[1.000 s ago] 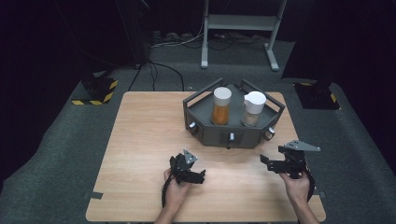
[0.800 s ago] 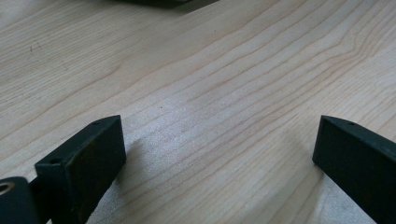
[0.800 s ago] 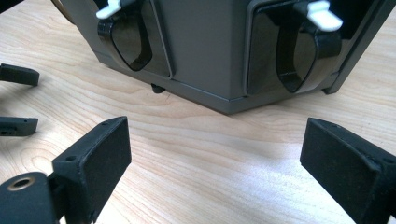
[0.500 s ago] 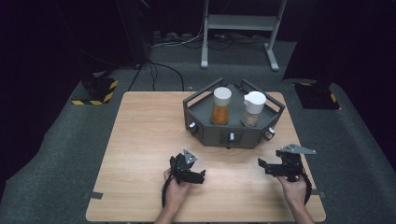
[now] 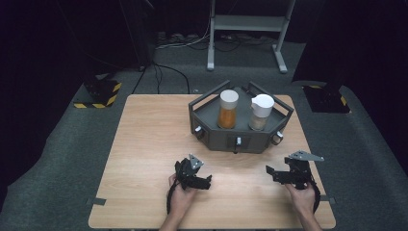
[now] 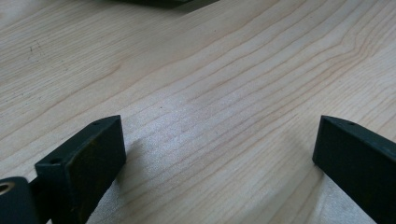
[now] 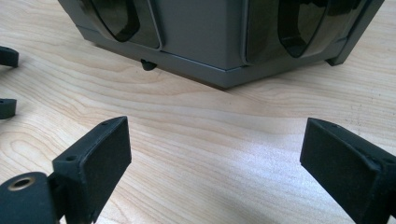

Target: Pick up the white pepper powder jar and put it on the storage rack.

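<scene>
A dark grey hexagonal rack (image 5: 250,138) stands at the far middle of the wooden table (image 5: 149,139). In it are a jar of orange contents with a white lid (image 5: 227,110) and a white-capped jar (image 5: 260,111) to its right. My left gripper (image 5: 208,181) rests low near the front edge, held by a hand. Its jaws stand wide apart over bare wood, open and empty (image 6: 219,140). My right gripper (image 5: 272,173) is near the front right, also open and empty (image 7: 215,149). It faces the rack's front wall (image 7: 201,42).
The left gripper's fingertips (image 7: 6,57) show at the left edge of the right gripper view. Small knobs (image 5: 276,138) stick out of the rack's front. Beyond the table are dark carpet, cables, a metal stand (image 5: 245,21) and yellow-black striped blocks (image 5: 98,94).
The right gripper has shifted slightly toward the near edge of the table. The left gripper has kept still. Both stay open.
</scene>
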`<state>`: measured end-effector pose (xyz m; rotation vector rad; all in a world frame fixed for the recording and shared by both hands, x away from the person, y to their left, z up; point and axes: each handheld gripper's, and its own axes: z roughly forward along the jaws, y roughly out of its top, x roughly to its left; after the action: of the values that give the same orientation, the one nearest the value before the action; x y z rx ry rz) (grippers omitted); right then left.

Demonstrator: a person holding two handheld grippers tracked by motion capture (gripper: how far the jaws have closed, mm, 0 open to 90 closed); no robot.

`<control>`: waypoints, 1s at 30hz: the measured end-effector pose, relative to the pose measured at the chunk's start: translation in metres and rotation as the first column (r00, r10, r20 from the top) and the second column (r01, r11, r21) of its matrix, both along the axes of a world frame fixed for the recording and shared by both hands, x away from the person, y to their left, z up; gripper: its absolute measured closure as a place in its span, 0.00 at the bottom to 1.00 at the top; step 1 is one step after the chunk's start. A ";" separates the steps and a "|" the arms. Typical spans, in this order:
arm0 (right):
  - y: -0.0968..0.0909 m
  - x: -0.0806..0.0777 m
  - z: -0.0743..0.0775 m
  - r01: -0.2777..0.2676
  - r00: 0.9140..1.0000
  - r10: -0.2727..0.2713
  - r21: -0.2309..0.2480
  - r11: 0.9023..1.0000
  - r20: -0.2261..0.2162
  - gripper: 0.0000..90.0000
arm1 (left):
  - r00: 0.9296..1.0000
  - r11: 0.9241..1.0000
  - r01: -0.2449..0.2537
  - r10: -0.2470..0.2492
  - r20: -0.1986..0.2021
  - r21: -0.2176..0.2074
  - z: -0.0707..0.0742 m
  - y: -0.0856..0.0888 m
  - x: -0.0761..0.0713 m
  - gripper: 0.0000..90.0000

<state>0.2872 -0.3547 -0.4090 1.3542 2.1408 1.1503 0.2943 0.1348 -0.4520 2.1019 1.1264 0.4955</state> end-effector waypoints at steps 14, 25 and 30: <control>0.007 0.001 -0.010 0.003 1.000 -0.004 -0.040 0.999 -0.023 0.10 | 1.000 1.000 0.000 0.000 0.000 0.000 0.000 0.000 0.000 0.03; 0.013 0.001 -0.016 0.001 0.999 -0.003 -0.072 0.997 -0.035 0.10 | 1.000 1.000 -0.001 0.001 0.000 -0.001 0.000 0.000 0.000 0.03; 0.015 0.001 -0.020 -0.002 0.999 -0.001 -0.081 0.997 -0.038 0.10 | 1.000 1.000 0.000 0.000 0.000 -0.001 0.000 0.000 0.000 0.03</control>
<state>0.2879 -0.3396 -0.4290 1.3508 2.1894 1.0339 0.2942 0.1348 -0.4521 2.1012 1.1267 0.4955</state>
